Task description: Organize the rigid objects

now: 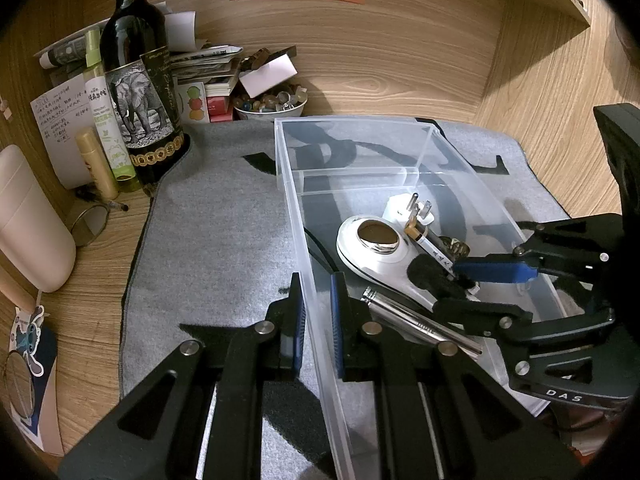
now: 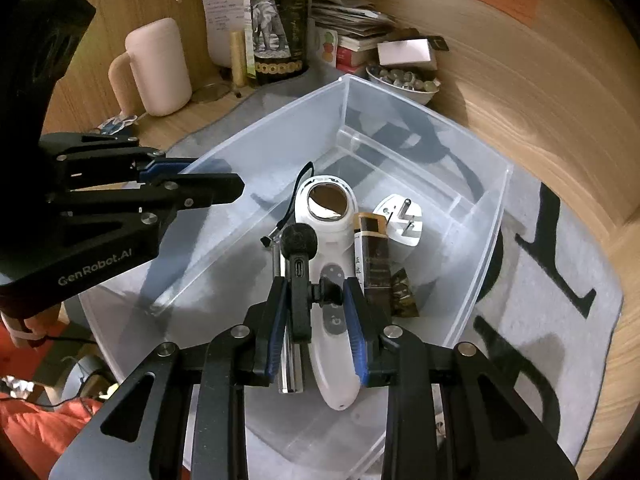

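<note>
The left gripper (image 1: 318,320) is clamping the near wall of the clear plastic bin (image 1: 468,184) on the grey mat (image 1: 224,220). The right gripper (image 2: 316,320) is gripping a small black microphone (image 2: 299,264) inside the bin, just above the white handheld device (image 2: 332,240) and plug (image 2: 402,218).

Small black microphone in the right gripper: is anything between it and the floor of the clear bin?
Yes. The microphone hangs over the white handheld device and a metal tube lying on the clear bin floor; bare floor lies farther back.
</note>
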A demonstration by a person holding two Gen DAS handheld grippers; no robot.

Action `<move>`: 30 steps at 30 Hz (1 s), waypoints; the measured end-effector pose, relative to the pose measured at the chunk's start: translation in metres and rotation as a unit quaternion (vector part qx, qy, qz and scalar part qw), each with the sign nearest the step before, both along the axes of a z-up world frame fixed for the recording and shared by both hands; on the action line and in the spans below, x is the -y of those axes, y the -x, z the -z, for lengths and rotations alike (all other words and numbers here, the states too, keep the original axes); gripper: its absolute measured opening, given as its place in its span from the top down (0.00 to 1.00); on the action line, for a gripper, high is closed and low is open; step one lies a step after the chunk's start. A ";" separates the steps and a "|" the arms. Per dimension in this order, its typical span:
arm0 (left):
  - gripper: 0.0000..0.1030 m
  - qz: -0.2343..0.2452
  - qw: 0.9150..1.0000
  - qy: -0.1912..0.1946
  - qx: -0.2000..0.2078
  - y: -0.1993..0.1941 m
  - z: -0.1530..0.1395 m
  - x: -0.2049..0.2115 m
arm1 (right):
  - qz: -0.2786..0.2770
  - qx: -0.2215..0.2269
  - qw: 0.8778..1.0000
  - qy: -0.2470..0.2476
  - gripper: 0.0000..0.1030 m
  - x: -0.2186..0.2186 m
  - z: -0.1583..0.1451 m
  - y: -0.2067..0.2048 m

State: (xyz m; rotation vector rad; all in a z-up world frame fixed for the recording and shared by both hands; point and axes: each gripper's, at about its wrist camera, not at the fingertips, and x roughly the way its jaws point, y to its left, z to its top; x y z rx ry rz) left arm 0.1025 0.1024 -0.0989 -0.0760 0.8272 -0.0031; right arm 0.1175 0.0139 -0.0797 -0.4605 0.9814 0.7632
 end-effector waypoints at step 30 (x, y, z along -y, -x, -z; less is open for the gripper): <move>0.90 0.001 1.000 -0.001 0.001 0.000 0.000 0.001 | 0.095 0.101 0.990 -0.037 0.45 0.081 -0.063 0.028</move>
